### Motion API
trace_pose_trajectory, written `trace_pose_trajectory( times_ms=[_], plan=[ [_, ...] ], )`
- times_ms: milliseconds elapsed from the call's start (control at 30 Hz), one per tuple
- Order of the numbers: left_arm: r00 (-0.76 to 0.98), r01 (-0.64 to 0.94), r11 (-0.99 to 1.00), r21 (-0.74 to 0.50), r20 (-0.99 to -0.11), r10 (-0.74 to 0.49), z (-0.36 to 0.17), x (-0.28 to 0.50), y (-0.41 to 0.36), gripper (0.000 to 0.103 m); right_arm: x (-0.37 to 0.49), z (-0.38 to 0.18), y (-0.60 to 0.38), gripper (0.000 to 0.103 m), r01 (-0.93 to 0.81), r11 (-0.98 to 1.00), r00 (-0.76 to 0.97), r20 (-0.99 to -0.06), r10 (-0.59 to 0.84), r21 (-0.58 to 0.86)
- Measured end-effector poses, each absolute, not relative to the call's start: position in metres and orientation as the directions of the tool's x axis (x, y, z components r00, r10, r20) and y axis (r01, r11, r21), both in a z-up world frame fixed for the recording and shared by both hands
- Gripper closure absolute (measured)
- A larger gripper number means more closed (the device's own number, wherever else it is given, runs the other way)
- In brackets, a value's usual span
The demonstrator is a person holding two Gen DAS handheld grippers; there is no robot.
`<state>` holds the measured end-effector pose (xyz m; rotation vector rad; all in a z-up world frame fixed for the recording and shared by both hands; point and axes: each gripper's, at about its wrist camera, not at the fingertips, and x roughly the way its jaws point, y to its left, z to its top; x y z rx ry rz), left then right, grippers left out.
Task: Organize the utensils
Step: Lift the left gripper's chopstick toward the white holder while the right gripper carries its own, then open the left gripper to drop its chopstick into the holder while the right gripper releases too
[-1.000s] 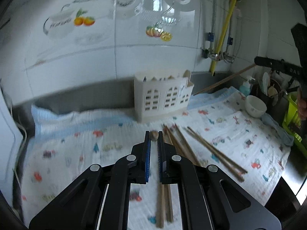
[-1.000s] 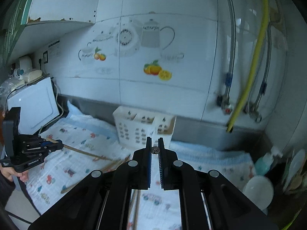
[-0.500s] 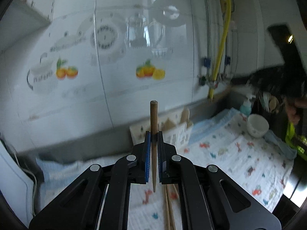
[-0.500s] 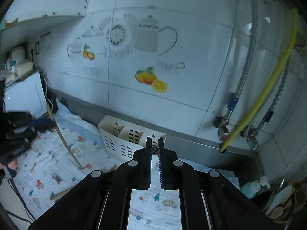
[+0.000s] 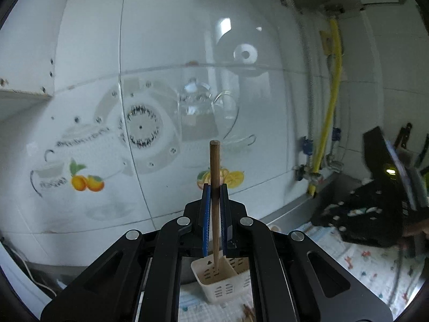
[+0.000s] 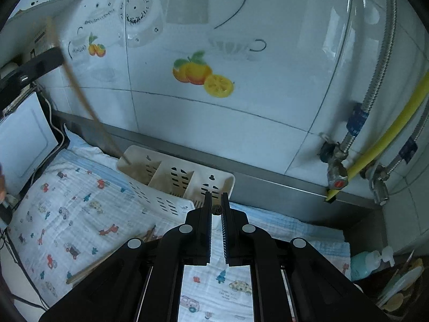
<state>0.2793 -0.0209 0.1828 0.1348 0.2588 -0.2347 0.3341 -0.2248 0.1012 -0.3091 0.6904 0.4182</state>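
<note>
The left gripper (image 5: 213, 209) is clamped on one wooden chopstick (image 5: 214, 187), which stands upright between the blue pads; its round top rises above the fingertips, and its lower end points down into the end compartment of the white utensil holder (image 5: 219, 281). In the right wrist view this same chopstick (image 6: 80, 88) is a blurred slanted line that reaches the holder's left end compartment.

The right gripper (image 6: 216, 209) has its jaws close together on a small round end of a second chopstick (image 6: 216, 209), seen end-on; the rest of its length is hidden.

The utensil holder (image 6: 174, 185) is one piece with three compartments visible, and it stands on the printed cloth (image 6: 80, 228) near the back edge of the counter, just beside the steel backsplash. On the cloth in front of the holder lie some more chopsticks (image 6: 107, 257) in a loose bundle; I can count at least two, the exact number is not clear.

At the right end of the counter there is one bottle with blue-green liquid (image 6: 367, 263). On the tiled wall one yellow hose (image 6: 388, 131) runs down to the valves.
</note>
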Motion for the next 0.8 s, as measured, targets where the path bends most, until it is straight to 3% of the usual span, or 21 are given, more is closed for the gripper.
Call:
trace_pose_trajectory(
  times_ms=[300,500,800],
  plan=[
    [0.897,0.221,0.975,0.024,-0.398,-0.193,0.136,0.324,-0.007,0.097,0.344,0.090,-0.225,0.096,-0.470,0.874,0.697,-0.660,0.280,-0.126],
    [0.896,0.220,0.976,0.001,-0.396,-0.201,0.135,0.322,0.000,0.095,0.325,0.105,-0.230,0.084,-0.462,0.877,0.737,-0.607,0.298,-0.131],
    [0.896,0.241,0.970,0.007,-0.385,-0.220,0.138,0.250,0.011,0.087,0.257,0.106,-0.249,0.083,-0.487,0.870,0.747,-0.552,0.371,-0.075]
  ],
)
